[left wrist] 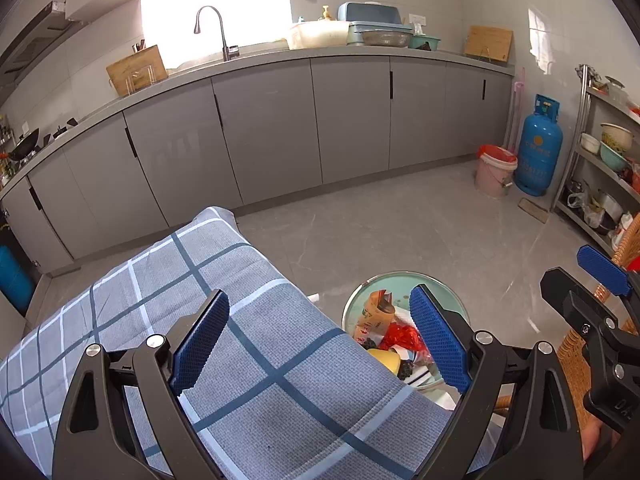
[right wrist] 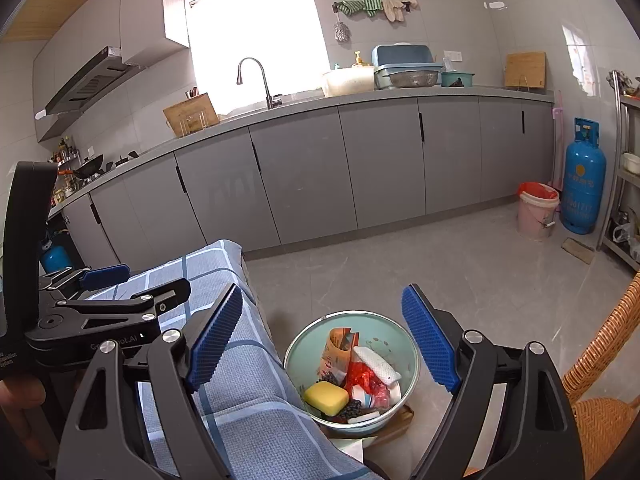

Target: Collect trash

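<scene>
Trash bin on the floor, just beside the checked-cloth bench; holds yellow sponge, red wrapper, orange packet. Left claw spread over cloth edge, empty. Right claw spread above bin, empty.

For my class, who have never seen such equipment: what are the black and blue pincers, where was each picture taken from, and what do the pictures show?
No robot here: a person holds a two-fingered claw in each hand, each carrying a camera looking along its fingers. One picture comes from the left claw, the other from the right claw. Both are open and hold nothing. Below them is a checked cloth with nothing visible on it. Beside it, lower down, a pale green bin contains trash: a yellow sponge, red plastic and a paper packet. A kitchen counter is behind.
</scene>
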